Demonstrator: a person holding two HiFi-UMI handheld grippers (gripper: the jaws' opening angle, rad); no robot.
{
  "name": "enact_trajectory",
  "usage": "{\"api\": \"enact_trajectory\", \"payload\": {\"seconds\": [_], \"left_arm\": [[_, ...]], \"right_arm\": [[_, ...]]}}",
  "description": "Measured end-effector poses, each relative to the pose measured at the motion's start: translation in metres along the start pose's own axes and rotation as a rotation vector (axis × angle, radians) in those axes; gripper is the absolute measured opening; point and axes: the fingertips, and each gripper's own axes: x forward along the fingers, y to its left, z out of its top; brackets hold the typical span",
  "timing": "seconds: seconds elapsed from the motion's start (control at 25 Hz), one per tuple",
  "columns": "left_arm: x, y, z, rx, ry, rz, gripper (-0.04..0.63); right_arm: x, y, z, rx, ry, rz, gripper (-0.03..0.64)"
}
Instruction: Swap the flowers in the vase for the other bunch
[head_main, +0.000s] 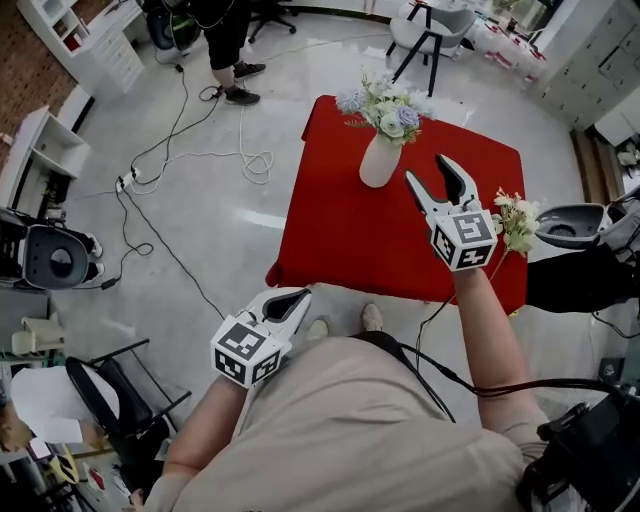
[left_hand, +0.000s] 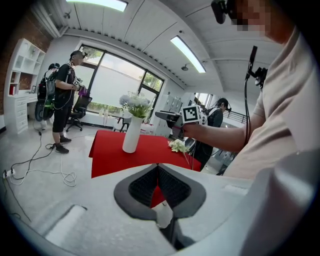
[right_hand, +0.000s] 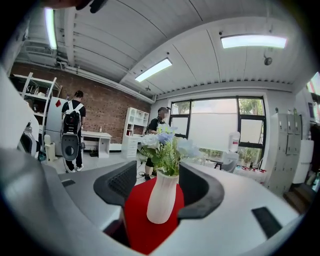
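A white vase (head_main: 378, 162) holding blue and white flowers (head_main: 390, 108) stands at the far side of the red table (head_main: 340, 230). The other bunch, cream flowers (head_main: 517, 218), lies at the table's right edge. My right gripper (head_main: 430, 170) hovers over the table just right of the vase, open and empty. In the right gripper view the vase (right_hand: 161, 200) and its flowers (right_hand: 162, 147) show ahead between the jaws, untouched. My left gripper (head_main: 298, 296) is held off the table's near edge by my body, shut and empty; its view shows the vase (left_hand: 132, 135) and the cream bunch (left_hand: 177, 145) farther off.
Cables (head_main: 240, 150) loop over the floor left of the table. A person (head_main: 228, 50) stands beyond them near white shelves (head_main: 90, 40). A chair (head_main: 430, 30) stands behind the table, and a black chair (head_main: 110, 400) is at the lower left.
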Motion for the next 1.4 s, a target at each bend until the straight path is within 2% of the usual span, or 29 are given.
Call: {"api": "enact_trajectory", "payload": {"seconds": [0.12, 0.24, 0.32, 0.72, 1.04, 1.4], "left_arm": [[0.001, -0.004, 0.0, 0.016, 0.009, -0.036, 0.008], [0.001, -0.01, -0.001, 0.022, 0.014, -0.075, 0.008], [0.001, -0.013, -0.002, 0.029, 0.019, -0.095, 0.008], [0.012, -0.031, -0.014, 0.085, 0.045, -0.199, 0.008], [0.023, -0.042, -0.014, 0.127, 0.06, -0.247, 0.008], [0.019, -0.043, 0.0, 0.131, 0.046, -0.279, 0.008]], "right_arm": [[-0.018, 0.008, -0.011, 0.014, 0.02, -0.029, 0.212], [-0.035, 0.02, -0.021, 0.019, 0.041, -0.059, 0.072], [-0.047, 0.03, -0.029, 0.033, 0.063, -0.072, 0.033], [-0.102, 0.111, -0.091, 0.22, 0.174, -0.014, 0.012], [-0.133, 0.139, -0.093, 0.209, 0.194, 0.011, 0.012], [-0.142, 0.17, -0.094, 0.224, 0.225, 0.039, 0.012]]}}
